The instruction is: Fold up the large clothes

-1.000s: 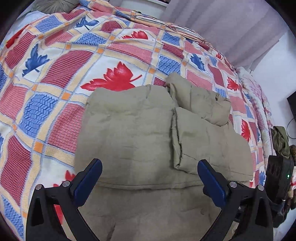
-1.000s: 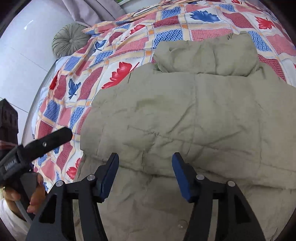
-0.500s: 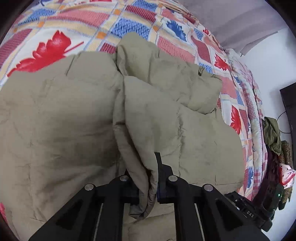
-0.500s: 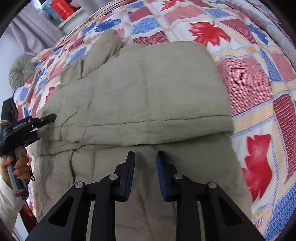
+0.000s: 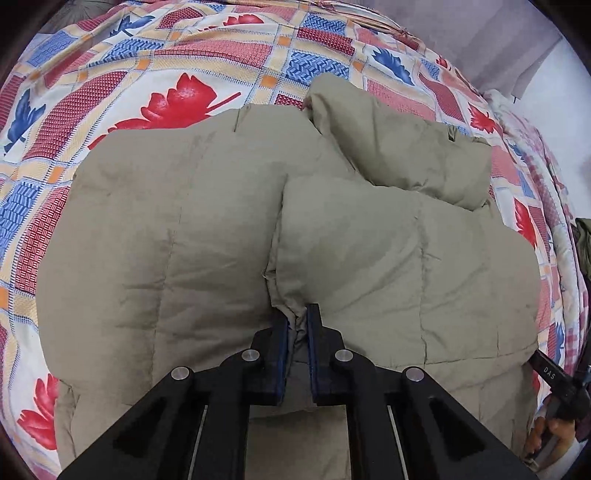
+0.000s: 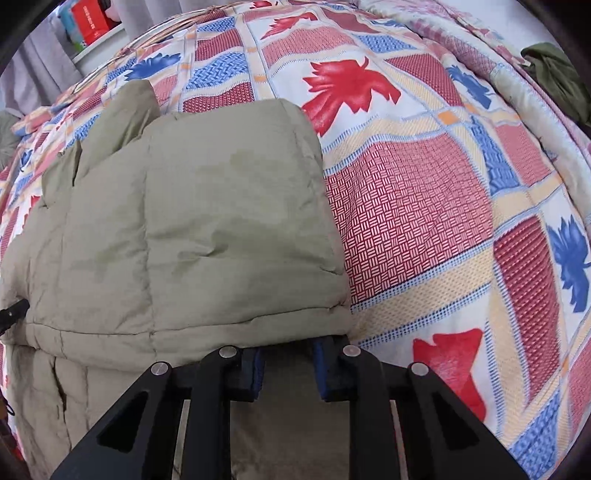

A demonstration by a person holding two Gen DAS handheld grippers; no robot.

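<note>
1. Underneath, the bed [image 5: 192,55] wears a leaf-patterned quilt [image 6: 424,221].
2. Spread across it lies the khaki padded coat [image 5: 177,229], partly folded.
3. Left tool [image 5: 296,325] pinches a coat fold.
4. Right tool [image 6: 288,350], tips tucked under the coat's edge; grip unclear.

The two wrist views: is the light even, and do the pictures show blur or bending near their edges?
Left wrist view: soft even light, the jacket sharp, the bedspread bending at the rim. Right wrist view: equally soft light, dark patches on the jacket, black corners, the shelf slightly blurred.
</note>
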